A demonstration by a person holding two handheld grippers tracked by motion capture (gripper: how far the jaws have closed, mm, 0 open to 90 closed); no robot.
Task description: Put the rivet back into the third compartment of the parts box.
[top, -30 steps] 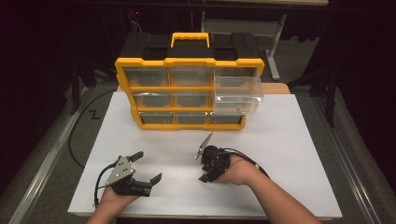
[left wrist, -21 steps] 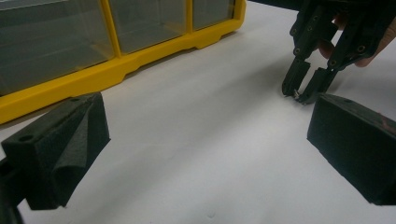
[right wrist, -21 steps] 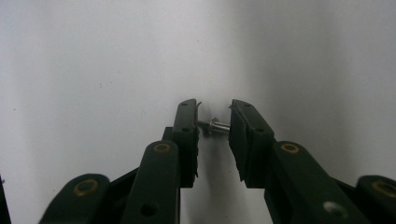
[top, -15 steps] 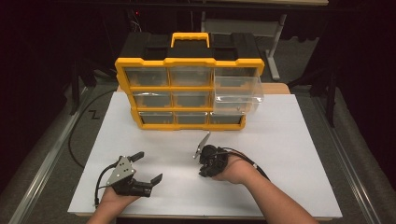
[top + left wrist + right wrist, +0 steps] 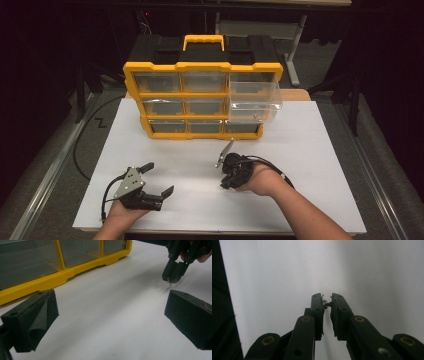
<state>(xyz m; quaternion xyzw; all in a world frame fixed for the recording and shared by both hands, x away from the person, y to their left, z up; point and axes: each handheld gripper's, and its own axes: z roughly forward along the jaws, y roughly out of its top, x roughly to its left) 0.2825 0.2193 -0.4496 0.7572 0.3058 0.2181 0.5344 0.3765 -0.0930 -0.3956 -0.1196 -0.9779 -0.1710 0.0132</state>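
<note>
The right gripper (image 5: pixel 327 301) had just closed, pinching a tiny screw (image 5: pixel 325 303) at lower centre. Left gripper (image 5: pixel 152 179) sat spread, lower left. Yellow organizer (image 5: pixel 200 100) stood above, one clear drawer (image 5: pixel 252 97) pulled out.

Left gripper (image 5: pixel 110 315): jaws stand wide apart, one at each lower corner of the frame, with nothing between them.
White table surface (image 5: pixel 107 302): bare below and between the jaws.
Yellow organizer (image 5: pixel 62 278): upper left, beyond the left jaw; its lower yellow frame rests on the white table surface.
Clear drawers (image 5: pixel 27 260): set in the yellow organizer, fronts flush with the frame.
Right gripper (image 5: pixel 172 277): upper right, well apart from the yellow organizer; tips point down, nearly together, just above the surface.
Small metal piece (image 5: pixel 170 283): pinched at the right gripper tips; type cannot be told.
</note>
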